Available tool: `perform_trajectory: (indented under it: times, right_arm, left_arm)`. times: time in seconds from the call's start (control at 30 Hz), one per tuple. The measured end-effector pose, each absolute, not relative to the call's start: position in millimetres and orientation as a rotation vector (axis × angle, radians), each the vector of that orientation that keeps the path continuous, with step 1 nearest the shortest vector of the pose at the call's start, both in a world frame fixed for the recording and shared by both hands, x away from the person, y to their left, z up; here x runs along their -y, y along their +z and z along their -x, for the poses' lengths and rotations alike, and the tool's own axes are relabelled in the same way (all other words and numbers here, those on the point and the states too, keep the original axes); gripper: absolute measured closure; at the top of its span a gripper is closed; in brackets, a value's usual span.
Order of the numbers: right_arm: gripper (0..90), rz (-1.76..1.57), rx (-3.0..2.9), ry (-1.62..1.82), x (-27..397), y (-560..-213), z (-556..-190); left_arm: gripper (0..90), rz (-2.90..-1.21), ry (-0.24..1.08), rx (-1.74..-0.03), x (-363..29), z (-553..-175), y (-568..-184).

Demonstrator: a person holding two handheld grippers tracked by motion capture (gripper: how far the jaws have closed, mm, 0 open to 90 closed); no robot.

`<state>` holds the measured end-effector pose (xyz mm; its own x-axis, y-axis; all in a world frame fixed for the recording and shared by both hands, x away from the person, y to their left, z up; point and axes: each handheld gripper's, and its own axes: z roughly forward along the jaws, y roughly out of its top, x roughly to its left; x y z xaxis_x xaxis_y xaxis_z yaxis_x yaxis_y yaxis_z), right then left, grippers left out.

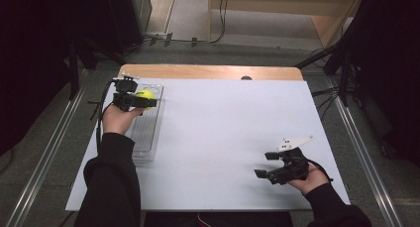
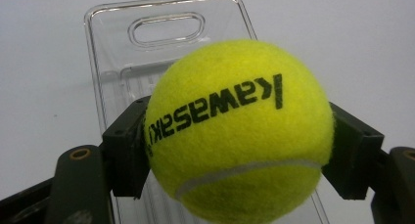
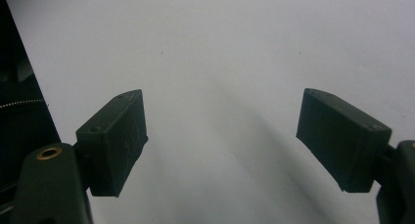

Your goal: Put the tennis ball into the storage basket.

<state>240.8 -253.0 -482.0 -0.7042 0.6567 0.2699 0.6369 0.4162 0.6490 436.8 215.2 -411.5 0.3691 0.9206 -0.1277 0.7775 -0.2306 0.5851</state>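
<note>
A yellow-green tennis ball (image 1: 144,96) (image 2: 238,131) with black lettering is held between the jaws of my left gripper (image 1: 140,99) (image 2: 240,153), above the far end of a clear plastic tray (image 1: 147,127) (image 2: 122,62) at the table's left side. The tray is long and narrow with a handle slot at its far end. My right gripper (image 1: 265,165) (image 3: 230,141) hovers near the front right of the white table sheet (image 1: 223,133), jaws wide apart with nothing between them.
The white sheet covers a wooden table (image 1: 208,71) whose bare far edge shows. Cables and dark stands (image 1: 341,63) surround the table on the floor. A small dark mark (image 1: 246,78) sits at the sheet's far edge.
</note>
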Motion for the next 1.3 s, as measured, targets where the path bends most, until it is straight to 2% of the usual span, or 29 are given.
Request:
perform_trajectory:
  times: [0.77,1.3]
  right_arm:
    - [16.9,-1.195,-2.624,1.184,252.8,-482.8,-241.0]
    - [16.9,-1.194,-2.626,1.181,252.8,-482.9,-241.0]
  left_arm:
    - [25.3,-2.109,0.297,-1.504,-218.4,-441.9,-431.6]
    - [21.1,-2.050,0.286,-1.473,-217.3,-439.6,-419.0]
